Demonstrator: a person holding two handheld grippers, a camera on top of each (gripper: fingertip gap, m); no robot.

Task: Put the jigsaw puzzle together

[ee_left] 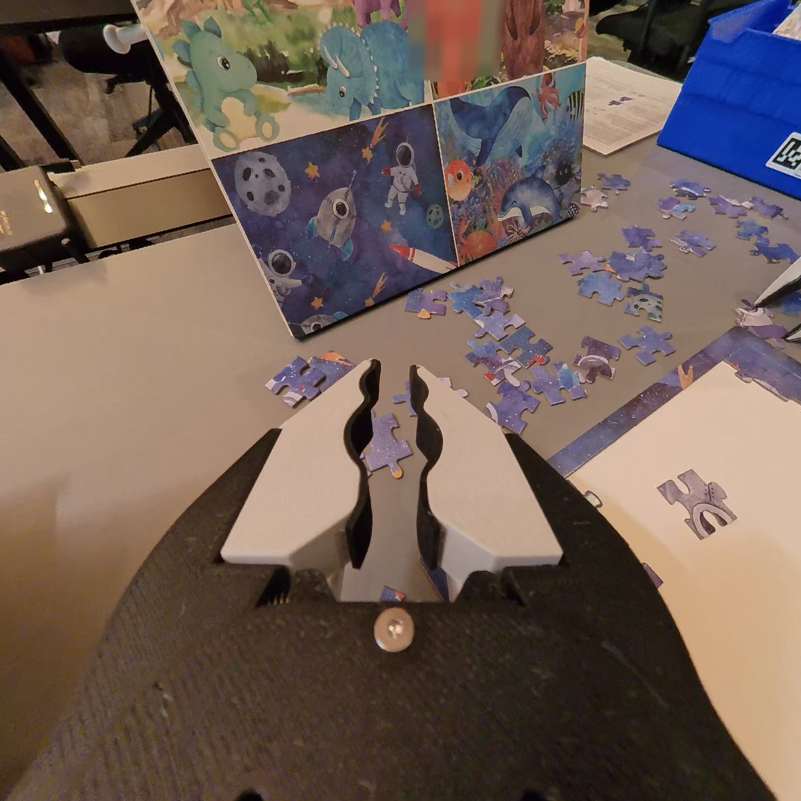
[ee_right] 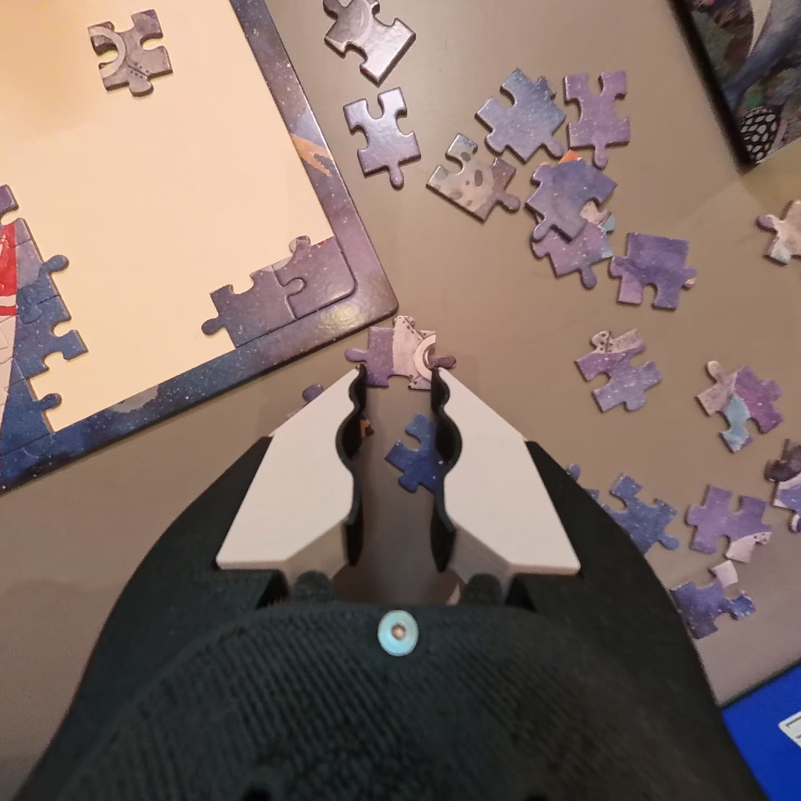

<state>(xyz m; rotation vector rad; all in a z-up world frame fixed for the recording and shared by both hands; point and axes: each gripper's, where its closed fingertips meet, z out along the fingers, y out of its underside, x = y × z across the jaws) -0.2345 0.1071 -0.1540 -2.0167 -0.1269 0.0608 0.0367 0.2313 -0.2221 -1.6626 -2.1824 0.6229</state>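
black gripper bodies fill the near edge of both wrist views, each carrying two pale fingers with wavy black pads. right gripper point(ee_right: 397, 372) points down at the grey counter point(ee_right: 498, 312), its tips closed on a purple-and-grey puzzle piece point(ee_right: 401, 353), one pad against each side of the piece's near edge; that piece lies just off the rounded corner of the puzzle tray point(ee_right: 364, 299), which runs away to the gripper's left with a cream floor, two joined pieces seated in its corner point(ee_right: 277, 290) and a lone grey piece point(ee_right: 130, 52) farther in. under the right finger lies a dark blue piece point(ee_right: 416, 455), and loose purple pieces point(ee_right: 572, 208) scatter ahead and to the right, with a blue bin corner point(ee_right: 763, 719) near the camera on the right. left gripper point(ee_left: 395, 372) hovers over the counter with its fingers a narrow gap apart and nothing between the pads; a blue starry piece point(ee_left: 385, 442) lies flat on the counter below the gap, untouched. a few more pieces point(ee_left: 299, 379) lie just left of its tips, and a scatter point(ee_left: 520, 346) to the right. straight ahead stands the illustrated puzzle box point(ee_left: 381, 173), with printed paper point(ee_left: 624, 104) and a blue bin point(ee_left: 737, 95) beyond to the right; the tray edge lies to the gripper's right.
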